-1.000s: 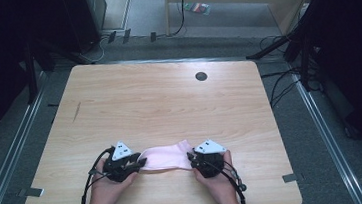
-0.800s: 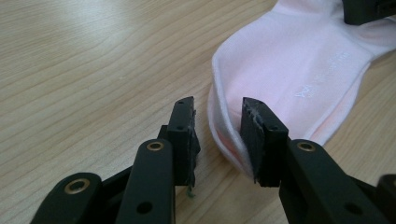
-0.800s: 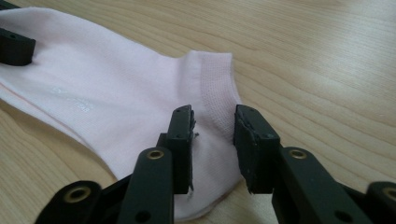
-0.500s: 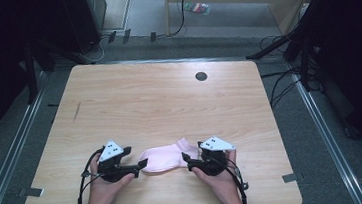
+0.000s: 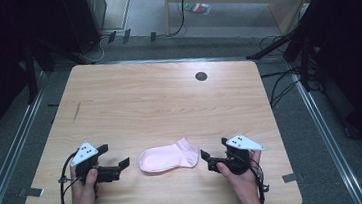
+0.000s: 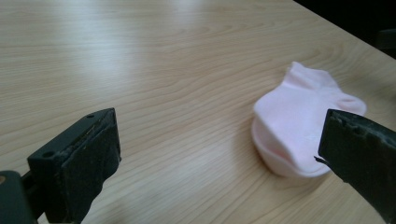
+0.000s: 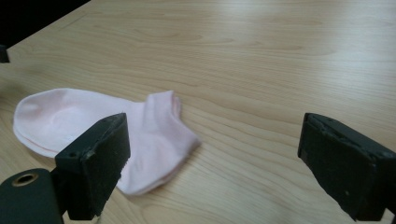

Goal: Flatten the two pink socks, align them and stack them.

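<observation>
Judging from how the pink sock (image 5: 169, 157) lies, the main risk is a poor re-grip: it sits flat and limp on the worktop (image 5: 159, 104), so a jaw coming in level could shove the fabric into a bunch instead of sliding under it, or pinch only the top layer and leave the lower one behind. Coming in too steeply could also scrape a pad along the wood. With both tools approaching from opposite ends, an uneven pull could twist the sock or drag it toward the near edge.

Nearest the person, the left tongs (image 5: 120, 164) sit just off the toe end of the sock, apart from it; the jaws have just been opening and now stand wide and released, with nothing between them. In the left gripper view the sock (image 6: 301, 128) lies beyond the jaws, partly behind one of them, untouched. The right tongs (image 5: 205, 160) sit just off the cuff end of the sock, also clear of it; their jaws have likewise just been opening and stand wide, gripping nothing. In the right gripper view the sock (image 7: 93, 126) rests flat ahead of the jaws, off to one side.

The sock itself lies between the two tools, near the front edge. Far beyond it, a small dark hole (image 5: 201, 76) marks the back of the worktop.
</observation>
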Demonstrator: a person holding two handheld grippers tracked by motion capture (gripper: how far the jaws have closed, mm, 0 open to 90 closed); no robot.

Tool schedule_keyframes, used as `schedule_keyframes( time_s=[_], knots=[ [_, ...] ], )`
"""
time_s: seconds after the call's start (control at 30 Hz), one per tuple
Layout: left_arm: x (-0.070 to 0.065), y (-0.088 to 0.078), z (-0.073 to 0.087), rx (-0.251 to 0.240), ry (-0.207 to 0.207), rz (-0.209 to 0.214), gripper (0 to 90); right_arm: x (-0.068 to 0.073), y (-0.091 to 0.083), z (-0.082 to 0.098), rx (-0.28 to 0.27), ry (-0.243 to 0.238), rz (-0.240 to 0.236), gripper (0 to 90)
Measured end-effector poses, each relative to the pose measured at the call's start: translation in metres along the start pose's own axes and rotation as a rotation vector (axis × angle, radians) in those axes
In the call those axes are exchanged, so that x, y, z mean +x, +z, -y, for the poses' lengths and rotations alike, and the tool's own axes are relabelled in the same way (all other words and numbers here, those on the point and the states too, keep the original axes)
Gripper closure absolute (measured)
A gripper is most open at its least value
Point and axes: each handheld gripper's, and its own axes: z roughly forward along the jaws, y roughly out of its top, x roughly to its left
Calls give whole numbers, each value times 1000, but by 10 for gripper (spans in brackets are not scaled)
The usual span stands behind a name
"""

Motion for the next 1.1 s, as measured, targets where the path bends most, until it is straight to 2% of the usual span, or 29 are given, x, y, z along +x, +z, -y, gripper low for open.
schedule_keyframes(
  time_s=[0.1,0.23,0.3,0.33,0.4,0.5,0.57,0.63,0.67,0.77,0.87,0.97,1.1],
  knots=[
    [12,-10,4,-6,-30,-30,0,-11,-8,4,0,11,23,95],
    [24,-21,7,-9,-38,-67,0,-28,-22,11,7,15,68,96],
    [27,-24,8,-13,-44,-76,0,-31,-25,13,4,16,76,97],
    [34,-31,11,-17,-58,-93,0,-40,-32,17,8,34,101,102],
    [40,-36,13,-20,-67,-109,0,-48,-39,21,9,48,130,116],
    [46,-43,17,-12,-63,-139,0,-61,-49,26,5,83,164,121],
    [52,-49,20,-11,-65,-157,0,-71,-57,30,-1,93,172,121],
    [56,-52,21,-11,-69,-169,0,-73,-59,31,-1,93,181,121],
    [62,-57,24,-12,-78,-180,0,-80,-66,33,-12,98,193,120],
    [69,-67,27,-13,-79,-203,0,-87,-75,37,-24,101,206,115],
    [74,-75,30,-16,-79,-222,0,-96,-82,40,-22,107,216,0],
    [81,-83,33,-24,-85,-244,0,-105,-91,44,-25,129,209,0],
    [90,-92,35,-38,-98,-273,0,-117,-101,52,-39,159,234,0]
  ],
)
